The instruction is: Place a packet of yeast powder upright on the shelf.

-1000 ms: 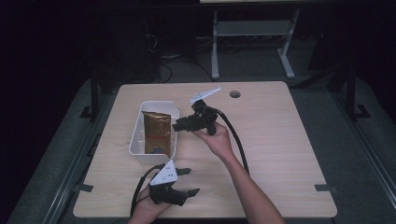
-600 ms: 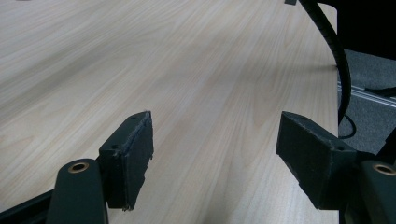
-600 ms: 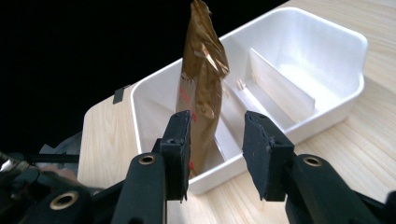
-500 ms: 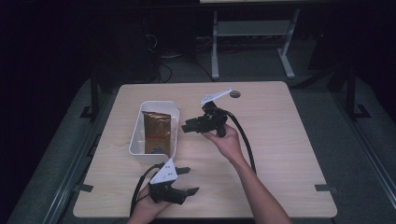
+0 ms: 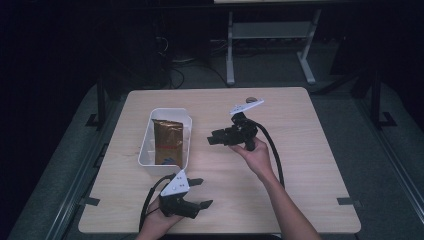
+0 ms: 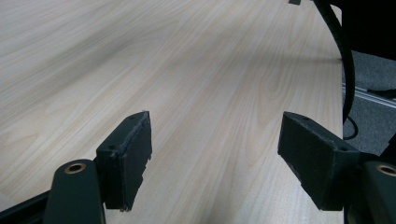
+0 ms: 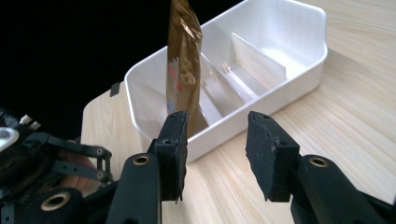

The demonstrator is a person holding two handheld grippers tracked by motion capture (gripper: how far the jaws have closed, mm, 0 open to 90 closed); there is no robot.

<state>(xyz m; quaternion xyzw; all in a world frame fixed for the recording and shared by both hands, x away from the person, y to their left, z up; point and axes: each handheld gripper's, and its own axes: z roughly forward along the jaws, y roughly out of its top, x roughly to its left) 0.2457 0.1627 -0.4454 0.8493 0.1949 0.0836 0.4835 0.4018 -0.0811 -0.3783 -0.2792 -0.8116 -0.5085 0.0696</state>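
Observation:
A white divided bin point(image 5: 145, 147) stands left of the table's middle, and a gold-brown packet point(image 5: 167, 140) is propped inside it. My right gripper point(image 5: 212, 139) is held level to the right of the bin and points at it. Its jaws have just been opening and nothing is between them. In the right gripper view the packet point(image 7: 183, 60) stands upright in the bin point(image 7: 289, 88), beyond the open right gripper point(image 7: 217, 126). My left gripper point(image 5: 202, 192) rests near the front edge, open. In its own view the left gripper point(image 6: 215, 135) has only bare wood between its jaws.
The wooden table point(image 5: 300, 130) has a small dark disc point(image 5: 251, 98) near its far edge. A black cable point(image 5: 274, 155) trails from the right gripper along the forearm. A metal frame point(image 5: 270, 35) stands on the floor beyond the table.
My right gripper has drawn back to the right, away from the bin, and its jaws stand wider. The packet stays in the bin. The left gripper has not moved.

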